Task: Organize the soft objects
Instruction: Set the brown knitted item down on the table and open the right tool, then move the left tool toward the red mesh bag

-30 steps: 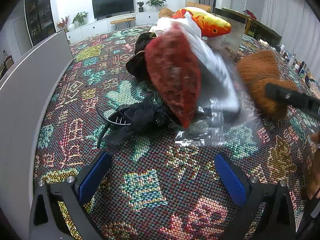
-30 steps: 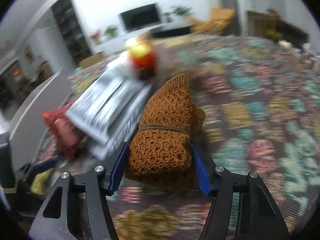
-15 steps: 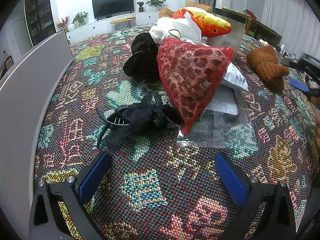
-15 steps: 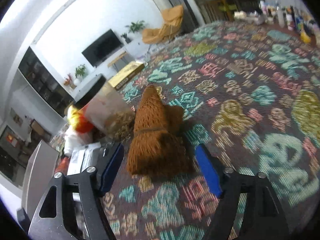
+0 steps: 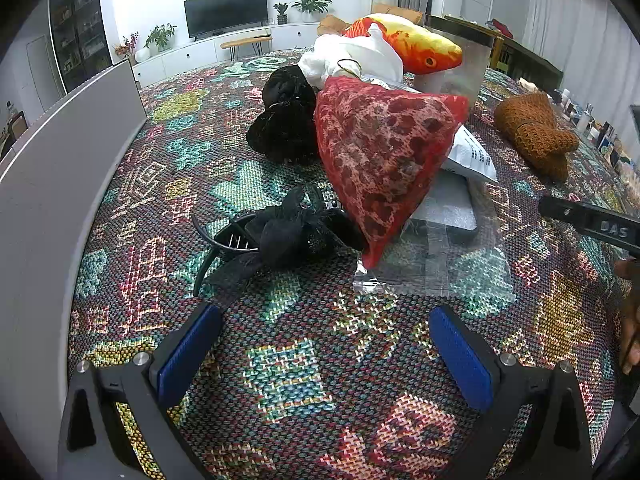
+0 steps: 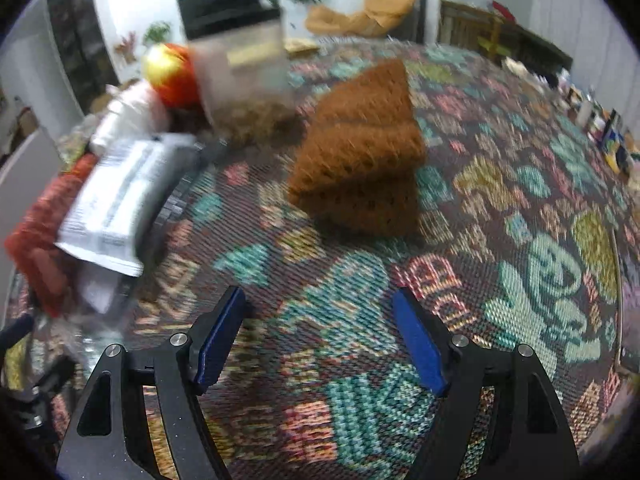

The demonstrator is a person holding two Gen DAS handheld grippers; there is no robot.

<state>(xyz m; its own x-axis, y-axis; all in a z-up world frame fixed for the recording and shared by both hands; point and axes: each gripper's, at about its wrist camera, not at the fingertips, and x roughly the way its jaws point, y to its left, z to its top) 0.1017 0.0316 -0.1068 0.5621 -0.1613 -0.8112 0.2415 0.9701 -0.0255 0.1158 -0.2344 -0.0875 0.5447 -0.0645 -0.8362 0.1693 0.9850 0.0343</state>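
Note:
My left gripper [image 5: 324, 356] is open and low over the patterned tablecloth, nothing between its blue pads. Ahead of it lie a black lace hair clip [image 5: 280, 236], a red mesh bag [image 5: 384, 156], a black pouch [image 5: 286, 120], a white cloth [image 5: 352, 60] and a goldfish plush [image 5: 412, 44]. A brown knit bundle [image 5: 536, 136] lies apart at the right. My right gripper [image 6: 320, 340] is open and empty, a short way back from the brown knit bundle [image 6: 360, 160], which rests on the cloth.
A white printed packet [image 6: 116, 204] and clear plastic wrap [image 5: 436, 264] lie by the red bag. A clear container [image 6: 248, 80] stands behind the pile. A grey panel [image 5: 48, 184] borders the left. Small items [image 6: 600, 128] line the table's right edge. A hand [image 5: 630, 320] shows at right.
The right gripper opened off the brown knit bundle and drew back, leaving it on the table at the right. The red mesh bag settled on the pile. The left gripper stayed still.

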